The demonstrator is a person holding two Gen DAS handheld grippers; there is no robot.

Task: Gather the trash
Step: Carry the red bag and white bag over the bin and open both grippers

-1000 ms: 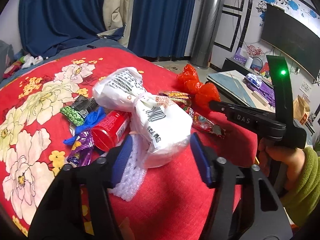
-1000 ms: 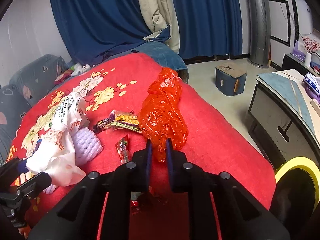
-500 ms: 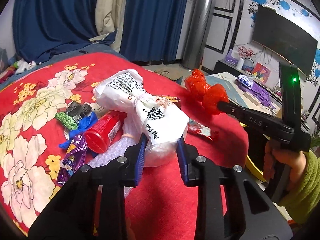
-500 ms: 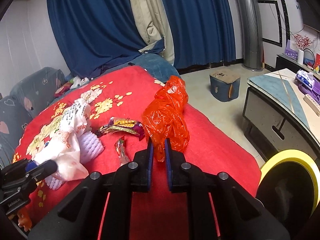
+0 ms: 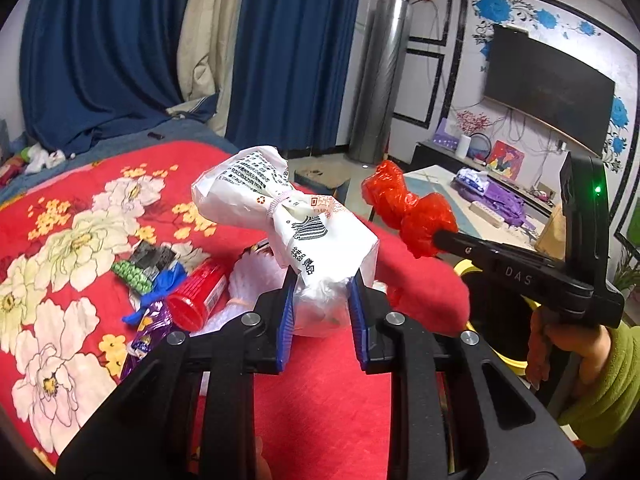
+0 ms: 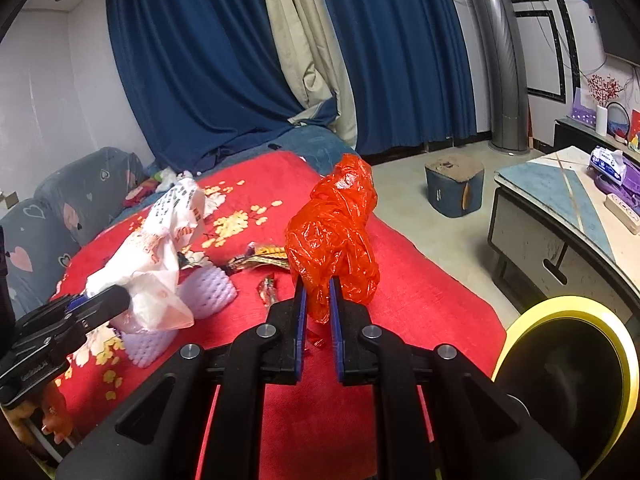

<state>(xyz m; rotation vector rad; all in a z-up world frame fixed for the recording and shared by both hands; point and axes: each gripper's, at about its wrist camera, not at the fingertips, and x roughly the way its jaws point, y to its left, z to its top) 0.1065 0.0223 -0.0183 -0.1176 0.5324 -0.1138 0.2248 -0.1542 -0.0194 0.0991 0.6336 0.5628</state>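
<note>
My left gripper [image 5: 322,300] is shut on a white printed plastic bag [image 5: 292,220] and holds it up above the red flowered blanket [image 5: 72,240]. The same bag [image 6: 160,248] shows at the left of the right wrist view. My right gripper [image 6: 318,300] is shut on a crumpled red plastic bag [image 6: 336,236], lifted off the blanket. The red bag [image 5: 404,208] also shows at the right of the left wrist view. A yellow-rimmed black bin [image 6: 572,376] stands on the floor just right of the bed.
Left on the blanket are a red cup [image 5: 200,296], a purple wrapper [image 5: 148,332], a blue scrap [image 5: 168,284], a green-dotted packet [image 5: 132,272], a white foam net [image 6: 208,288] and a snack wrapper [image 6: 260,256]. A low table [image 6: 560,216] stands right.
My left gripper closed on the white bag and lifted it. My right gripper, holding the red bag throughout, raised it off the blanket.
</note>
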